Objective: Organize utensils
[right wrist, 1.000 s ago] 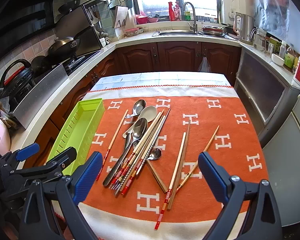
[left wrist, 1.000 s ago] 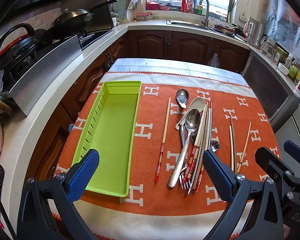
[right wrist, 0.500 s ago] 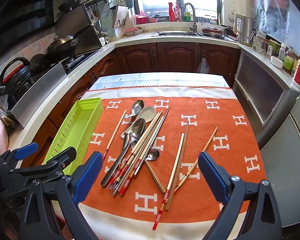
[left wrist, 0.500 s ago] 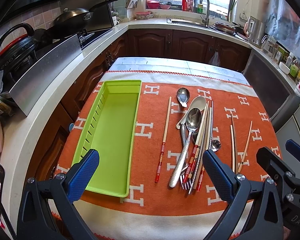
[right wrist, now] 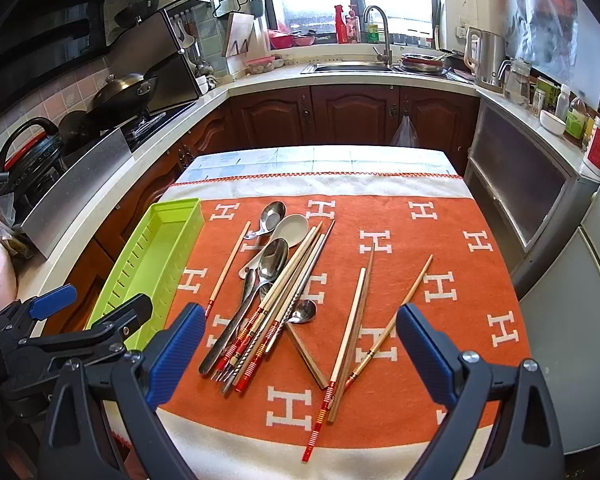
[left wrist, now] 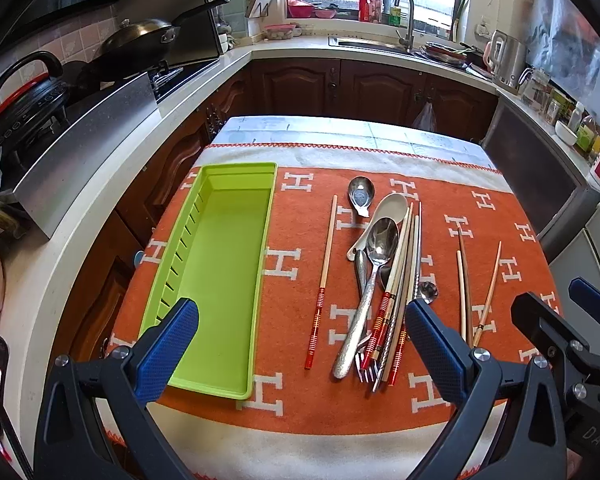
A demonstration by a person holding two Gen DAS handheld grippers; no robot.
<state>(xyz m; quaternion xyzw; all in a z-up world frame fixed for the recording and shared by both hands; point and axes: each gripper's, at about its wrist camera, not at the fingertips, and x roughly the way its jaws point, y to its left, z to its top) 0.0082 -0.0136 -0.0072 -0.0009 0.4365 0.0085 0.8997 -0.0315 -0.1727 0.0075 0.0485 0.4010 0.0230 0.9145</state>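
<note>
My left gripper [left wrist: 300, 338] and right gripper [right wrist: 300, 344] both hang spread wide over the near edge of the cloth [left wrist: 292, 296], nothing between their fingers. The tray [left wrist: 220, 280] walls off the left. Between it and the lone chopstick [left wrist: 324, 276] I see bare cloth to pass through. The pile [right wrist: 272, 292] blocks the middle; more chopsticks [right wrist: 356, 320] lie scattered right of it.

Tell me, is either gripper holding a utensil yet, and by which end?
Neither. The left gripper and right gripper are both open and empty above the cloth; the utensil pile lies untouched beside the green tray.
</note>
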